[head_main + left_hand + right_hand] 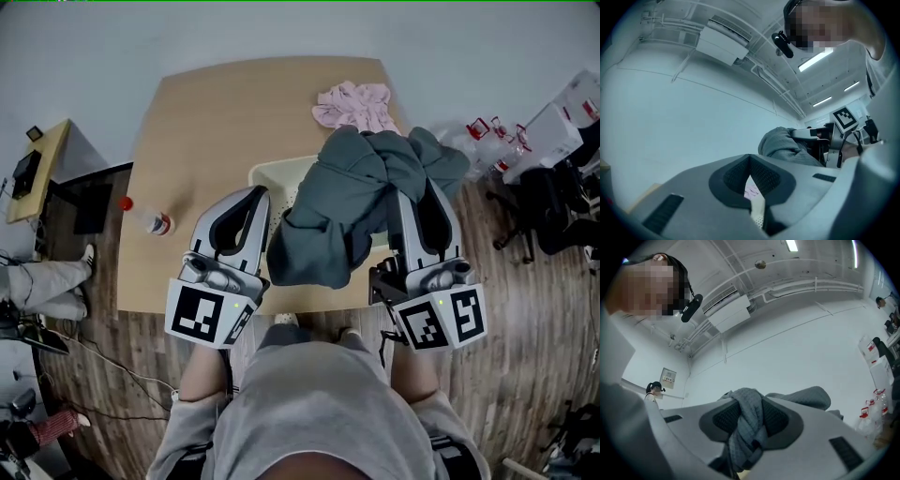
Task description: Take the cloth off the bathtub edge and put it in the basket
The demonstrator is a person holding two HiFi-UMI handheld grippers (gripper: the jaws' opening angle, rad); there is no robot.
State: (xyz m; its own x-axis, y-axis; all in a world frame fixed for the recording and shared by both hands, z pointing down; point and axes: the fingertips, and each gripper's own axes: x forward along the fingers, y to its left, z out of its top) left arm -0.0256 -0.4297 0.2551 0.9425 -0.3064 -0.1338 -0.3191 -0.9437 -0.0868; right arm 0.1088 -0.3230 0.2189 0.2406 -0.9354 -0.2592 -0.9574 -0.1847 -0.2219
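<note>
A large grey cloth (356,202) hangs bunched over a cream perforated basket (270,178) on the wooden table (216,112). My right gripper (418,191) is shut on the cloth's upper right part; in the right gripper view the cloth (746,427) is a twisted fold pinched between the jaws (749,420). To the left of the cloth, above the basket's left rim, my left gripper (253,197) is shut with nothing in it. In the left gripper view, the left gripper (750,161) has its jaws touching at the tip, and the grey cloth (780,143) shows beyond them.
A pink cloth (354,105) lies at the table's far edge. A bottle with a red cap (147,217) lies on the table's left side. White boxes (555,131) and a dark chair (548,206) stand to the right, a small side table (37,169) to the left.
</note>
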